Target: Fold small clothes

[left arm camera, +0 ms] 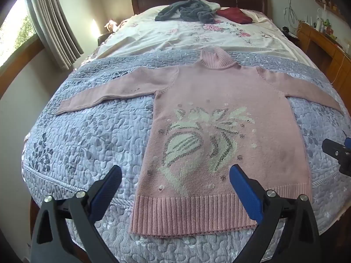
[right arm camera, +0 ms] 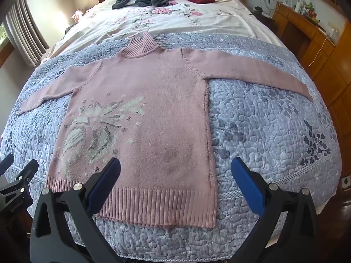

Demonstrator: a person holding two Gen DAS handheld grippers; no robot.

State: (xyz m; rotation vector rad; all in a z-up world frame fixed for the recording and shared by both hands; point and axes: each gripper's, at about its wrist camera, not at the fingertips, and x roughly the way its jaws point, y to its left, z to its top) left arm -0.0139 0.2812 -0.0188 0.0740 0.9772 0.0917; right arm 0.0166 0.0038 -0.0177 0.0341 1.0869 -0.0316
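Pink sweater (left arm camera: 219,114) lies flat beyond both spread claws, seemingly untouched.

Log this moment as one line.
stage: pre-fold | pink sweater: flat on quilt, sleeves spread | left claw: open, empty | right claw: open, empty

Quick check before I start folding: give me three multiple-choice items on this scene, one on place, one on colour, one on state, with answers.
1. Where does the grey garment pile lie?
A. Near the headboard
B. On the sweater
C. On the floor

2. What colour is the sweater spread on the quilt?
A. Green
B. Pink
C. Black

3. How are the sweater's sleeves?
A. Folded across the chest
B. Tucked underneath
C. Spread out to both sides

Answers:
1 A, it sits at the far end of the bed beside a dark red garment.
2 B, pink knit with a pale motif.
3 C, both lie flat and extended; the left hand-held gripper and right hand-held gripper are open, holding nothing.
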